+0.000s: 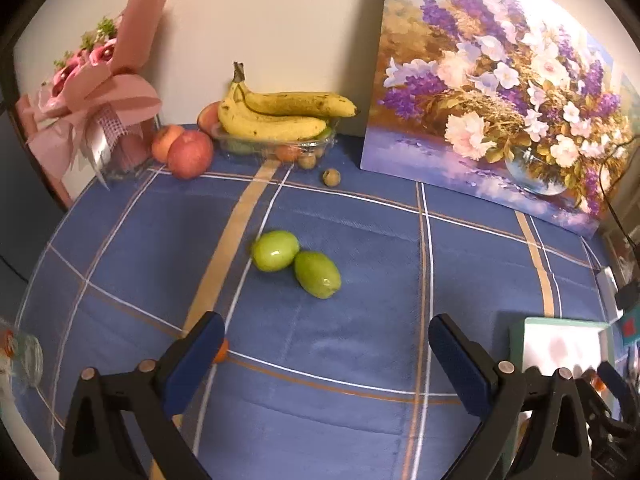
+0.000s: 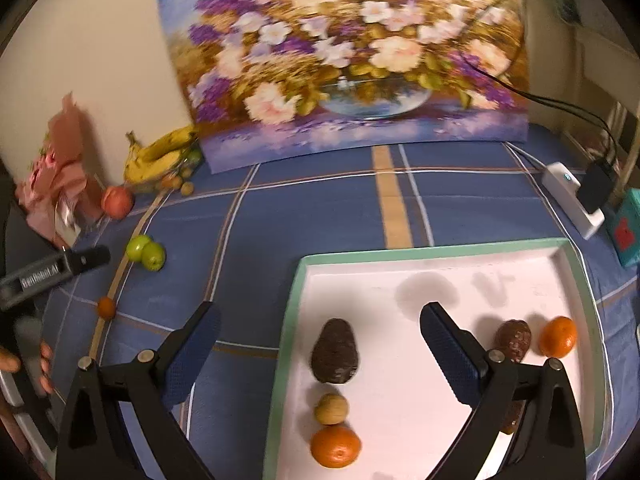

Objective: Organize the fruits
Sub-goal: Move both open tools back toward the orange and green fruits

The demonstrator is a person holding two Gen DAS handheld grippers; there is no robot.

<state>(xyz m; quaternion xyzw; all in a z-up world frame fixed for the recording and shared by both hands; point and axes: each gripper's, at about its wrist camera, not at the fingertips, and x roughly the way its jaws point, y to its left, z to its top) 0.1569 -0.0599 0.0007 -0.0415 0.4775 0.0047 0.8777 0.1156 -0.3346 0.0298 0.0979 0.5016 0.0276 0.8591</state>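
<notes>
Two green fruits (image 1: 296,263) lie touching on the blue checked cloth, ahead of my open, empty left gripper (image 1: 326,354). A small orange fruit (image 1: 222,350) peeks out beside its left finger. At the back, bananas (image 1: 280,114) lie on a clear container, with red apples (image 1: 188,152) and a small brown fruit (image 1: 331,177) nearby. My right gripper (image 2: 320,346) is open and empty above the left edge of a white tray (image 2: 440,280). The tray holds a dark avocado (image 2: 335,350), a walnut (image 2: 331,409), two oranges (image 2: 336,446) and a brown fruit (image 2: 513,338).
A flower painting (image 1: 500,92) leans on the wall at the back right. A pink bouquet (image 1: 92,92) stands at the back left. A white power strip with a black plug (image 2: 576,196) and a teal box (image 2: 626,228) sit right of the tray. A glass jar (image 1: 24,356) is at the left edge.
</notes>
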